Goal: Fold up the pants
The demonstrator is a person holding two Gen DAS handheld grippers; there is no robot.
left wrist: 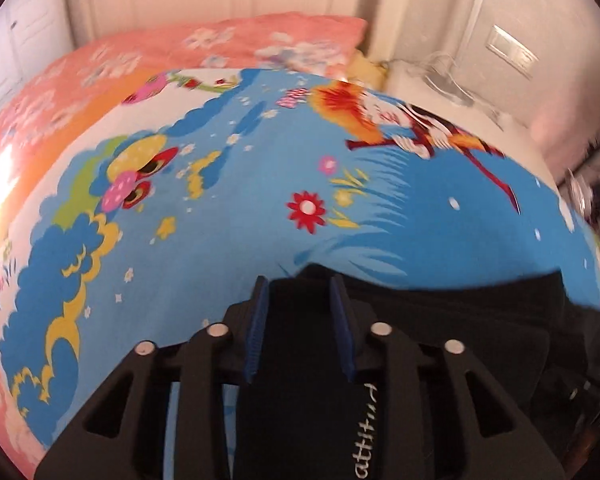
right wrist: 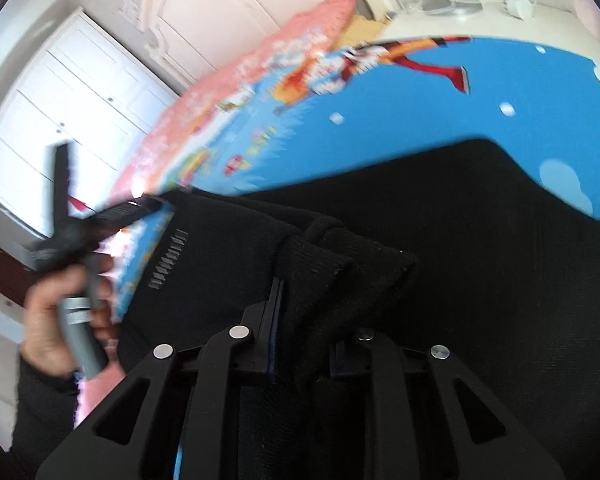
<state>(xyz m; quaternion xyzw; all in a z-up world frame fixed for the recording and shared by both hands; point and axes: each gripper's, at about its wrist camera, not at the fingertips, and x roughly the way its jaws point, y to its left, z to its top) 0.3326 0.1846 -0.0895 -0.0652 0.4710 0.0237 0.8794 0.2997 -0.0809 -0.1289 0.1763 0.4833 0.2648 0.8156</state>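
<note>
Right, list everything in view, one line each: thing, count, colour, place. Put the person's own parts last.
pants: one, black, lying on the bed sheet, cuffs bunched at the right gripper
bed sheet: one, blue with cartoon print, covering the bed
quilt: one, pink floral, along the far edge of the bed
wardrobe: one, white, beyond the bed
left gripper: one, black with blue pads, black fabric between its fingers
right gripper: one, black, closed on the pants' cuffs
hand: one, gripping the left gripper's handle

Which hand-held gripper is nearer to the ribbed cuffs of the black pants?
Right. The right hand-held gripper is at the ribbed cuffs, fabric bunched between its fingers; the left hand-held gripper is off at the pants' left edge.
</note>
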